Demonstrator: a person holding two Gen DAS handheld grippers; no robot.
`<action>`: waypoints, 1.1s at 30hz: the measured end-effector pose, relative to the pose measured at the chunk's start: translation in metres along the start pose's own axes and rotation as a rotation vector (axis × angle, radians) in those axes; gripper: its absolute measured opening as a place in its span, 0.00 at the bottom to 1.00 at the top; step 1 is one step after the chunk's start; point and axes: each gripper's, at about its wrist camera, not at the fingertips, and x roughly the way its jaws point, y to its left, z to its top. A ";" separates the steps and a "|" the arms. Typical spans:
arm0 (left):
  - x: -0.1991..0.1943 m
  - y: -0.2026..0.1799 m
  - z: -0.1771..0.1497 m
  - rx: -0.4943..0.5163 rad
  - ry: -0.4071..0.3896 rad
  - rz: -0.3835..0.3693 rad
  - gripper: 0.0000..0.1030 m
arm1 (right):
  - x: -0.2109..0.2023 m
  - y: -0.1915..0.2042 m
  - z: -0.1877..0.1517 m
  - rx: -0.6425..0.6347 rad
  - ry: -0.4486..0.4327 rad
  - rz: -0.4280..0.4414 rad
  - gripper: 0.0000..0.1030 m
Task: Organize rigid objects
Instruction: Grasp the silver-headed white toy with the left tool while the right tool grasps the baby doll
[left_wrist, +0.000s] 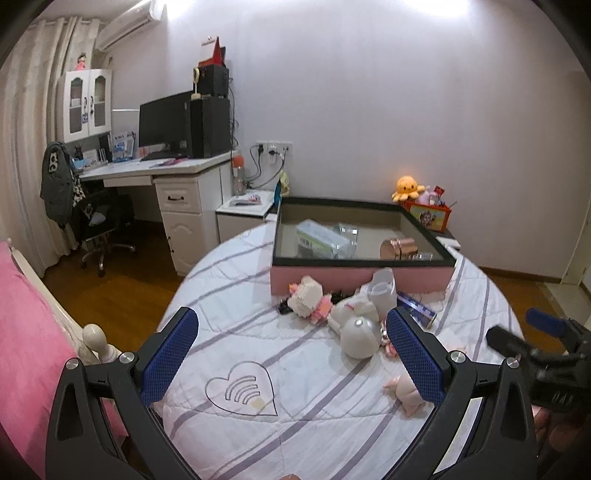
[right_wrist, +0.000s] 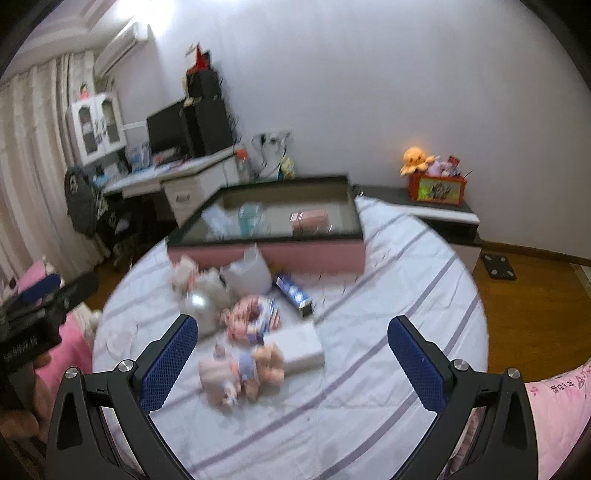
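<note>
Nearest the cameras, both grippers hang over the bed (left_wrist: 314, 435) with nothing in them: left gripper (left_wrist: 291, 358) has its jaws spread wide, and the right gripper (right_wrist: 291, 363) is the same, jaws released. Just past the right one sits a little pile, pretty blurry in that view: a soft doll (right_wrist: 240, 373), a flat white box (right_wrist: 297, 345) touching it, and a pink toy (right_wrist: 247, 315) behind. A bit farther there's a grey round toy (left_wrist: 356, 336), a white blocky figure (left_wrist: 306, 295), a blue box (right_wrist: 293, 291) and a pale cup (left_wrist: 382, 288) tipped over, all bunched together near the tray. The pink-sided tray (left_wrist: 362, 278) sits at the far end of the bed, holding a clear box (left_wrist: 325, 238) on the left and a copper-coloured container (left_wrist: 399, 248) on the right. Way back left, the counter (left_wrist: 162, 168) has a monitor (left_wrist: 166, 122) on it.
</note>
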 end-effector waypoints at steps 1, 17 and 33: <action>0.003 -0.001 -0.003 0.004 0.010 0.000 1.00 | 0.005 0.002 -0.004 -0.012 0.019 0.004 1.00; 0.040 0.005 -0.029 0.003 0.124 0.012 1.00 | 0.061 0.026 -0.037 -0.119 0.168 0.084 0.96; 0.047 -0.003 -0.031 0.012 0.143 -0.002 1.00 | 0.056 0.030 -0.039 -0.172 0.132 0.160 0.78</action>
